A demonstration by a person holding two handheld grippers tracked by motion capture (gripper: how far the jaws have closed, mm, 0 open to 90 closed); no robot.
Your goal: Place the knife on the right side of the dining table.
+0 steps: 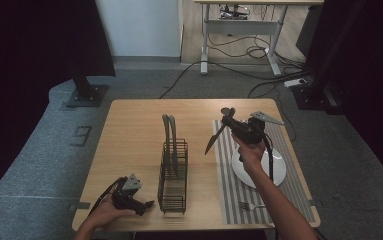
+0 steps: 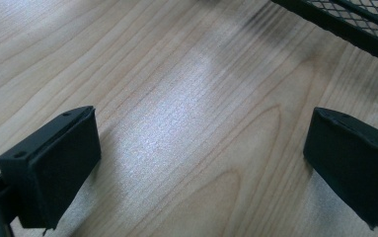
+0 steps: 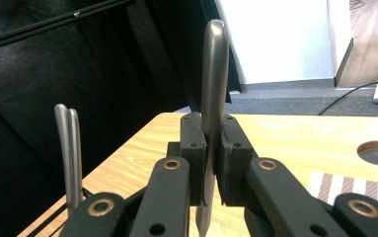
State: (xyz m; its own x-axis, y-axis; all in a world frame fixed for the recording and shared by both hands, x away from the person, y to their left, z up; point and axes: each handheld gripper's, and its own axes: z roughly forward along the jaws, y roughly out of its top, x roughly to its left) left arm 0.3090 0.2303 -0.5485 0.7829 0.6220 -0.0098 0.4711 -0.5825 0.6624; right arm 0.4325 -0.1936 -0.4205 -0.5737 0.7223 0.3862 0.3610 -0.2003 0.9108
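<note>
Grey metal knife [image 1: 216,137], blade pointed, is clamped in the right gripper [image 1: 235,125], held in the air right of the rack [image 1: 173,175]. In the right gripper view its tip is cut off. Left gripper [image 1: 141,205], wide apart and empty, rests on the bench [image 1: 129,135] left of the rack. No legible markings.

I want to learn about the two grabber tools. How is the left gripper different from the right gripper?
The left gripper rests low on the wooden table beside the black wire rack; the right gripper is lifted above the striped mat. The left one's jaws stand wide apart with nothing between them; the right one's jaws are clamped on a knife. Both are black, two-jawed, and held by a person's hand.
</note>
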